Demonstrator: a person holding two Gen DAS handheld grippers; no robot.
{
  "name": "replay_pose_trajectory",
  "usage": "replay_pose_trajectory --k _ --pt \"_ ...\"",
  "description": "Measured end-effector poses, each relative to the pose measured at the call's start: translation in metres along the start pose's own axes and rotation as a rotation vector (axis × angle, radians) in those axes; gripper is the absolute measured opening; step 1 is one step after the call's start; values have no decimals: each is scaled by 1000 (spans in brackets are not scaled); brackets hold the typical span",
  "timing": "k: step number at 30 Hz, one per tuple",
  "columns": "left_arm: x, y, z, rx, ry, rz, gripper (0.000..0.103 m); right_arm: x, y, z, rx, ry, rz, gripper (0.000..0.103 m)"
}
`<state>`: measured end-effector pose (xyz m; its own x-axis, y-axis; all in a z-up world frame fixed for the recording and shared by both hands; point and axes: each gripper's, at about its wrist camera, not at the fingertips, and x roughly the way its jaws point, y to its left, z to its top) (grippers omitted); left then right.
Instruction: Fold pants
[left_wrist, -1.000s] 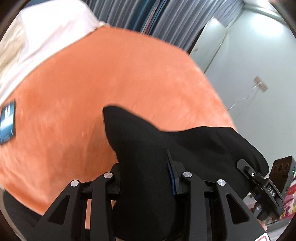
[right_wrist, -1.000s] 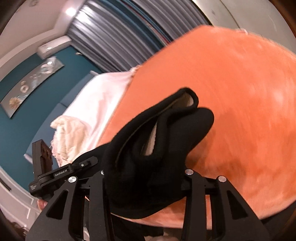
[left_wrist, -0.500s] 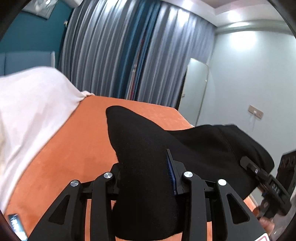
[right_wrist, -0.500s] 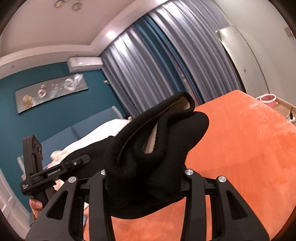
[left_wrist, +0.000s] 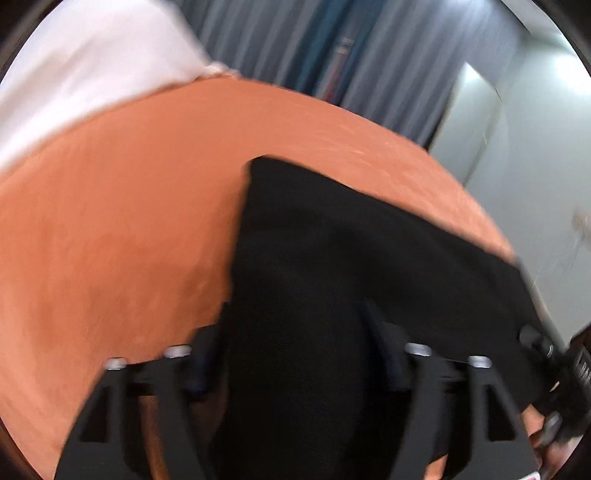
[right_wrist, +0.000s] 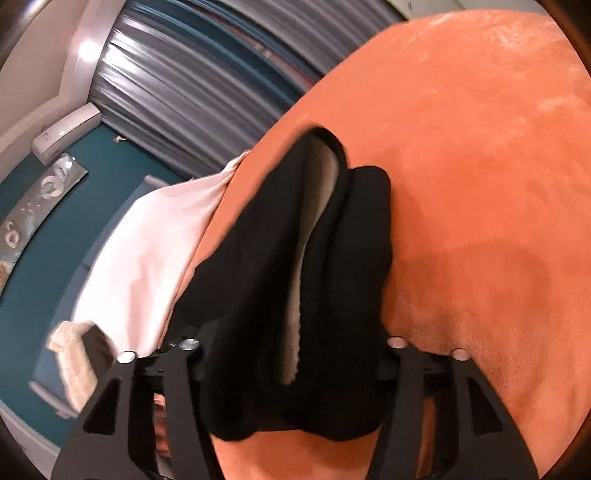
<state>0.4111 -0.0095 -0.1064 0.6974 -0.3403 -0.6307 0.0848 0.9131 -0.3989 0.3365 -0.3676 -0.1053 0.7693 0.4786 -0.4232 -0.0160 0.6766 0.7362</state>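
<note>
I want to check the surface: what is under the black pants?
The orange blanket shows all around the black pants. The part directly beneath them is covered and cannot be seen.

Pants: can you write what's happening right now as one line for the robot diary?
step: fold | left gripper: opening, pants between | right gripper: opening, pants between | surface: orange blanket

An orange plush blanket (left_wrist: 122, 229) covers the bed and fills most of both views. A white sheet (left_wrist: 85, 70) lies at its far left edge. Beyond the bed hang grey and blue pleated curtains (right_wrist: 192, 74). On the teal wall (right_wrist: 92, 173) hang an air conditioner (right_wrist: 66, 133) and a long picture (right_wrist: 33, 206).
</note>
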Motion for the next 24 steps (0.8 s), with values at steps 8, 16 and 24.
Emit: replay_pose_trajectory --k 8,16,24 --pt "-111 25 19 23 -156 163 70 -129 27 -13 -49 -333 -219 66" --pt "-76 -83 71 134 -118 89 74 -38 129 29 -375 -100 -154 42" --pt "53 -40 33 157 -15 195 88 7 9 29 -235 -77 -243 0"
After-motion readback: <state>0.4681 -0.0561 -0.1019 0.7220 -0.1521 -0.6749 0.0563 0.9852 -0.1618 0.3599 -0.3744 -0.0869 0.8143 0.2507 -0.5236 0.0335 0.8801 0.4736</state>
